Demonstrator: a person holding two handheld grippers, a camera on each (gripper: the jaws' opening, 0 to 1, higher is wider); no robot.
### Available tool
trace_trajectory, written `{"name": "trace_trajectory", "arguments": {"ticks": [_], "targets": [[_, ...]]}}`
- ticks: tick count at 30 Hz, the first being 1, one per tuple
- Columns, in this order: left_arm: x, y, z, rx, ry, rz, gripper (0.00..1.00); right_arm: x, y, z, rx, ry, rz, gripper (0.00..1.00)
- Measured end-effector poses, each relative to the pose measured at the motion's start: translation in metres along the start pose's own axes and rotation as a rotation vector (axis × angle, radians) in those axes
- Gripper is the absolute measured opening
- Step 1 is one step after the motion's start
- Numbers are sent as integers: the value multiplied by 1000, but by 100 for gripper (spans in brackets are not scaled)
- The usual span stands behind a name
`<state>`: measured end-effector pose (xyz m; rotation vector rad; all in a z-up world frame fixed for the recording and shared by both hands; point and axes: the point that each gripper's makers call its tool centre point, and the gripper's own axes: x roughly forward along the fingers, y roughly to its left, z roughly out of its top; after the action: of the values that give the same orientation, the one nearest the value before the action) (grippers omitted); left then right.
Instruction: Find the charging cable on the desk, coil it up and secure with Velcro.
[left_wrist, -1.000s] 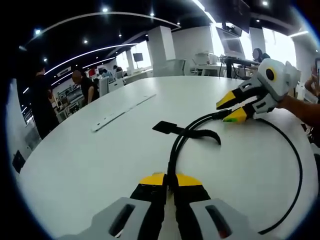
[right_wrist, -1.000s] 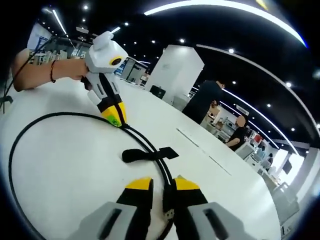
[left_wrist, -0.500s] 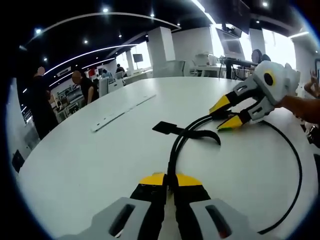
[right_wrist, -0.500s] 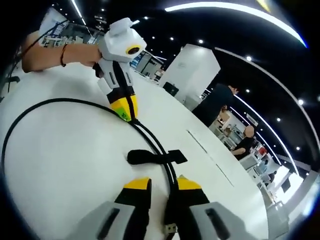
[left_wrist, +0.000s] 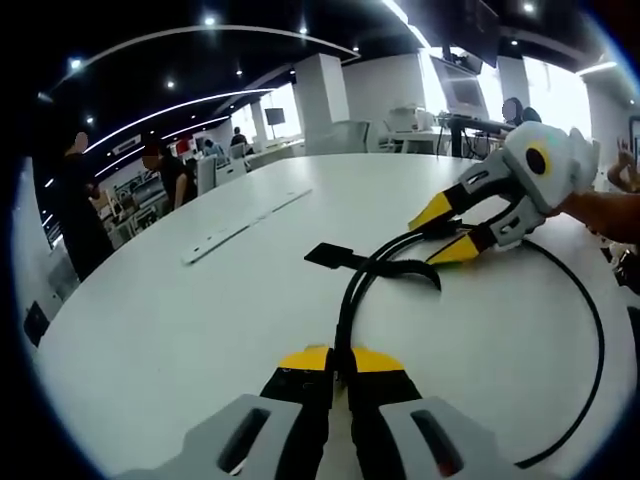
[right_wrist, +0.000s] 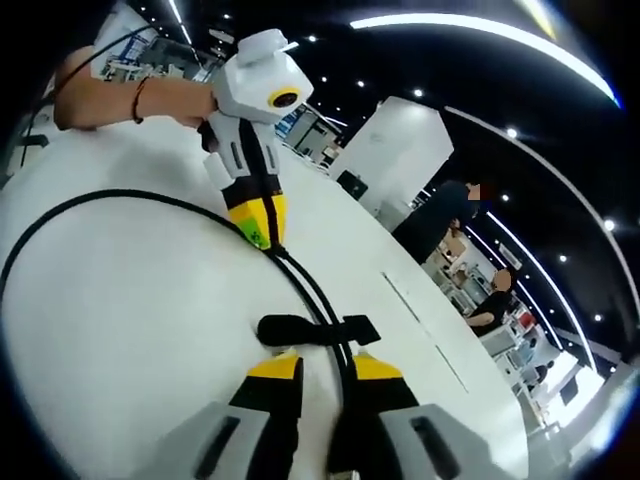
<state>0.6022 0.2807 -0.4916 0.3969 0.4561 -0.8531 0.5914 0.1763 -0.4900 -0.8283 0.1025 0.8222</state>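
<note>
Your left gripper has its yellow-tipped jaws pressed together on the doubled black charging cable, a smooth round cord lying on the glossy white desk in a wide loop. A flat black Velcro strap crosses the two strands. Your right gripper holds its jaws apart astride the cable.

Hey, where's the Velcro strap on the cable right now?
The Velcro strap lies flat on the white table in the left gripper view, crossing the doubled black cable between the left gripper and the right gripper.
</note>
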Motion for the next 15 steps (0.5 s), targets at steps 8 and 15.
{"name": "trace_trajectory", "arguments": {"ticks": [8, 15], "targets": [[0, 0, 0, 4, 1, 0, 7, 4, 1, 4, -11, -16, -3, 18], [0, 0, 0, 6, -1, -1, 7, 9, 3, 10, -12, -29, -4, 18]]}}
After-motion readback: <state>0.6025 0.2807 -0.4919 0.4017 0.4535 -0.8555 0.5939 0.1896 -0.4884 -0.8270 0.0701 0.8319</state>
